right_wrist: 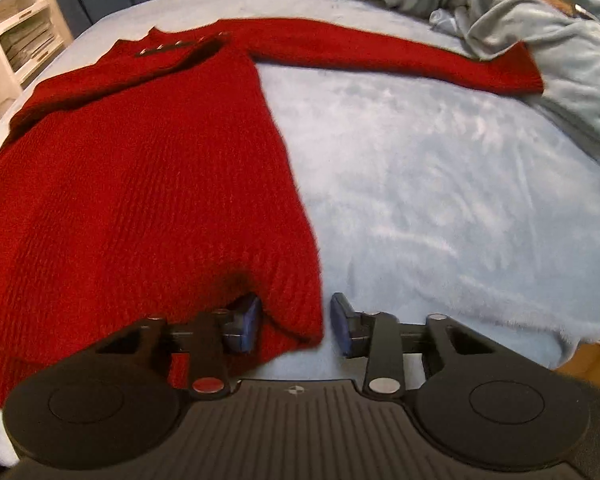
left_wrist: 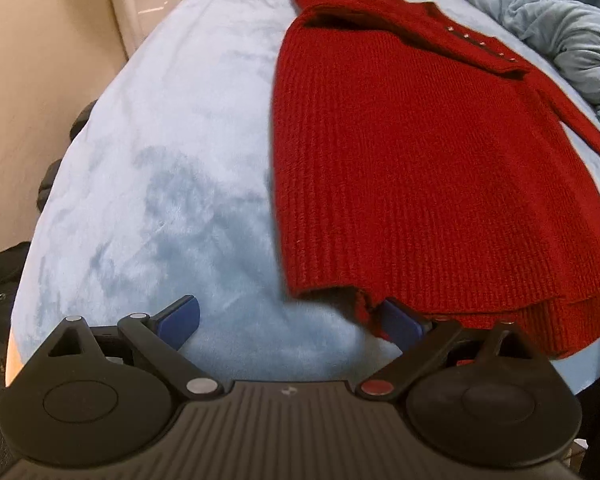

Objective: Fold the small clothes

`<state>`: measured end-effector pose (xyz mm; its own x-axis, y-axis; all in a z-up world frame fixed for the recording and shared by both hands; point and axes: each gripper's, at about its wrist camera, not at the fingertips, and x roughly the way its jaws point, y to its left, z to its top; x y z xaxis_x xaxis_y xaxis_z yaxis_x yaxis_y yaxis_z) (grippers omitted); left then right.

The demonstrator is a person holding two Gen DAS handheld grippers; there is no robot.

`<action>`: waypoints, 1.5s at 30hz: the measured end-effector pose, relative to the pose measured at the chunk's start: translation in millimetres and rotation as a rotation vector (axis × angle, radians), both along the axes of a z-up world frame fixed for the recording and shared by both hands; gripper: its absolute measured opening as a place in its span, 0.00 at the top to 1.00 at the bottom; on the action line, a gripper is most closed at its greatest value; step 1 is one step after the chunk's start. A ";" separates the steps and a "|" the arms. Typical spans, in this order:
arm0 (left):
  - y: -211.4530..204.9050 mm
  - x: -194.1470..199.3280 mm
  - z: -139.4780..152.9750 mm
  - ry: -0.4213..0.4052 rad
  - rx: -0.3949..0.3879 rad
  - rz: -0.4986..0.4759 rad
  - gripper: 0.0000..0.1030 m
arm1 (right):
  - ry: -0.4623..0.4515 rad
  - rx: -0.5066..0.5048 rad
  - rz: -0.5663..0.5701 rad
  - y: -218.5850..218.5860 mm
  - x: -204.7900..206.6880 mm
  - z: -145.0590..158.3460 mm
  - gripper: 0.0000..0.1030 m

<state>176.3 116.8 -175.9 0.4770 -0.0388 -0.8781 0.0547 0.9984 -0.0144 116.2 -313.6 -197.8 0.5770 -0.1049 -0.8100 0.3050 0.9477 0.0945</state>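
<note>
The pale blue plush blanket [left_wrist: 160,160] covered the bed under both my tools and filled most of either view. On it the red knitted sweater [left_wrist: 420,160] lay flat, hem toward me and neck away. From my right wrist camera its one sleeve [right_wrist: 380,48] stretched straight out to the side across the blanket, the cuff touching a heap of crumpled grey-blue bedding [right_wrist: 540,60] at the far edge. A band of the same red knit was folded across the top of the body, below the neck. At the left edge of that view stood a white shelf unit [right_wrist: 16,32], well apart from the sweater.

My left gripper [left_wrist: 290,318] pointed down at the blanket beside the sweater's near corner with its jaws spread wide. One blue pad [left_wrist: 180,316] was over bare blanket, and the other [left_wrist: 400,324] was tucked at the ragged edge of the hem, partly hidden by it. Nothing was pinched.

My right gripper [right_wrist: 292,322] sat at the opposite corner of the hem. Its jaws stood apart with that corner between them. The left pad [right_wrist: 242,324] was against the knit, and the right pad [right_wrist: 342,330] was just beside the edge without pressing it.

A short row of small metallic buttons [right_wrist: 168,48] ran along the shoulder near the neck.
</note>
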 end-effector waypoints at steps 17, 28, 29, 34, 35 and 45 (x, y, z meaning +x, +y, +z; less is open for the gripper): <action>-10.2 9.1 -7.0 -0.061 0.067 -0.092 0.02 | -0.155 0.049 -0.208 -82.7 35.5 69.0 0.94; -14.9 37.1 -8.9 -0.102 0.044 -0.005 0.05 | -0.121 0.060 -0.189 -78.6 28.5 56.3 0.94; -3.5 42.5 -5.4 -0.111 0.030 0.056 0.05 | -0.120 0.062 -0.187 -79.1 28.8 56.0 0.94; 44.9 55.8 -4.3 -0.042 -0.139 0.250 0.10 | -0.090 0.114 -0.211 -85.8 29.9 46.3 0.94; 47.6 55.5 -5.8 -0.032 -0.139 0.276 0.13 | -0.074 0.128 -0.218 -86.6 30.2 41.1 0.94; 8.1 48.9 -2.4 -0.018 -0.067 0.070 0.84 | 0.012 0.105 -0.069 -59.0 23.8 -1.4 0.93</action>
